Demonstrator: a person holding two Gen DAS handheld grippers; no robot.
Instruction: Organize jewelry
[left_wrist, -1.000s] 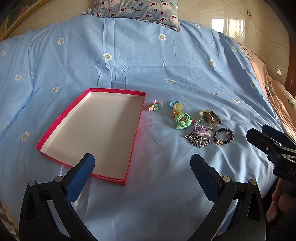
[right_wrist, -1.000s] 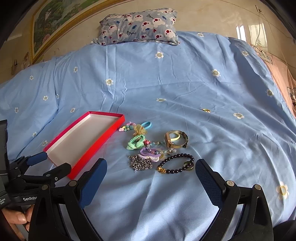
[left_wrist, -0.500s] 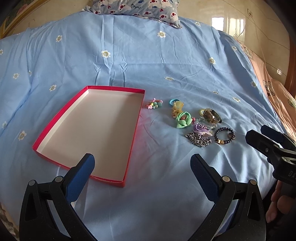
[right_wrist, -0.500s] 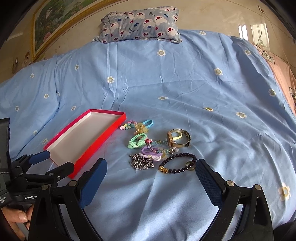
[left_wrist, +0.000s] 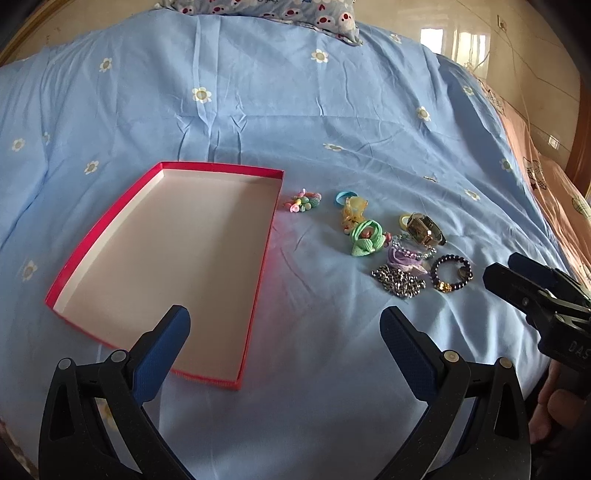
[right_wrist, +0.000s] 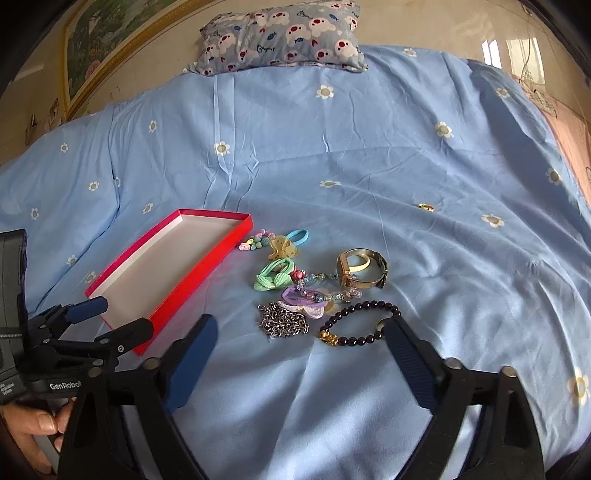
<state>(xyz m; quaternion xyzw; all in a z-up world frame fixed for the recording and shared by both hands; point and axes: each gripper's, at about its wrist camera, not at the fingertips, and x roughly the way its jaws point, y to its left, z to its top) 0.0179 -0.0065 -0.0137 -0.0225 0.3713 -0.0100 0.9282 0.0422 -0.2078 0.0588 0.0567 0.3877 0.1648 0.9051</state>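
A shallow red tray (left_wrist: 258, 288) (right_wrist: 192, 284) with a pale inside lies empty on the blue bedspread. To its right lies a jewelry pile: silver chain (left_wrist: 398, 281) (right_wrist: 283, 320), dark bead bracelet (left_wrist: 451, 273) (right_wrist: 360, 323), gold watch (left_wrist: 424, 229) (right_wrist: 360, 267), green hair tie (left_wrist: 365, 242) (right_wrist: 275, 276), purple piece (right_wrist: 304, 299), pastel bead bracelet (left_wrist: 303, 201) (right_wrist: 256, 240). My left gripper (left_wrist: 284, 332) is open and empty over the tray's near right corner. My right gripper (right_wrist: 301, 345) is open and empty, just short of the chain and dark bracelet.
A patterned pillow (right_wrist: 280, 35) lies at the bed's head. A small gold item (right_wrist: 424, 206) lies alone on the sheet beyond the pile. A pink cover (left_wrist: 554, 206) runs along the bed's right side. A framed picture (right_wrist: 110, 48) hangs at the back left.
Both grippers have moved forward and lower toward the bed. The tray and the jewelry pile look nearer in both views. Nothing was picked up.
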